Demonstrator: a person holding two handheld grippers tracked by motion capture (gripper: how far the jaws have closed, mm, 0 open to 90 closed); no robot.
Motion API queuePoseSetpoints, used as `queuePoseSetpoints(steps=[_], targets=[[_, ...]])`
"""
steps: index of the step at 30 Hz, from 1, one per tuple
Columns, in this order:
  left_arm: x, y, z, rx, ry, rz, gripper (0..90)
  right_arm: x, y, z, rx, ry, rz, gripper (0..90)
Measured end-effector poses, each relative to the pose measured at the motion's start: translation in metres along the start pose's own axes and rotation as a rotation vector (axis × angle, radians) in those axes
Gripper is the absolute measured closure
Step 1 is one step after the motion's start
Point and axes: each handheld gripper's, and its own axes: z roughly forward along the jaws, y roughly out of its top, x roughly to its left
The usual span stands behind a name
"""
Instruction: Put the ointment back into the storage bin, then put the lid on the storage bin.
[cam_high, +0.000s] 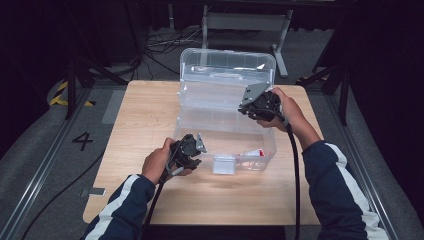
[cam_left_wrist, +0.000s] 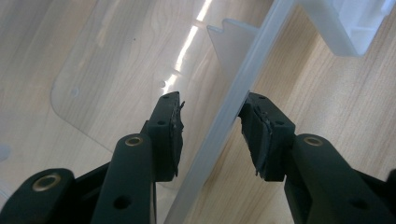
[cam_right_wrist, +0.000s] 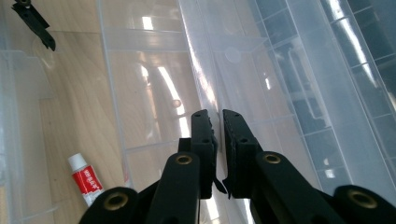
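Notably, both hands at clear box.

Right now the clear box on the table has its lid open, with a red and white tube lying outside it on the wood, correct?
Not quite. The tube lies inside the clear box, on its bottom, as the right gripper view shows. The lid is open.

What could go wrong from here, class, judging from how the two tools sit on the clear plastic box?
1. The left tool straddles the clear box's front rim with its pads apart, so the box may slide on the table.
2. The right tool pinches only a thin edge near the raised lid; it could slip off.
3. The small red-and-white tube lies loose inside and may roll.
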Motion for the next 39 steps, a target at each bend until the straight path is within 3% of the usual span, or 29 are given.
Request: queuePoseSetpoints(steps=[8,15,22,27,32,39], targets=[[-0.001,0.000,0.000,-0.004,0.005,0.003,58.1,0.013,-0.007,-0.003,-0.047,-0.029,-0.002,83.1],[-0.002,-0.001,0.001,-0.013,0.016,0.002,57.2,0.017,-0.010,-0.004,-0.078,-0.012,0.008,82.8],[-0.002,-0.001,0.001,-0.014,0.024,0.006,56.8,0.017,-0.011,-0.006,-0.062,0.001,0.010,81.5],[-0.005,-0.001,0.001,-0.011,0.050,0.021,54.9,0.020,-0.010,-0.005,-0.055,-0.022,-0.005,80.9],[-0.004,-0.001,0.001,-0.012,0.045,0.034,55.4,0.020,-0.010,-0.005,-0.056,-0.025,0.001,80.2],[-0.002,-0.003,0.000,-0.038,0.016,0.012,56.4,0.024,-0.014,-0.006,-0.062,-0.052,0.006,78.8]])
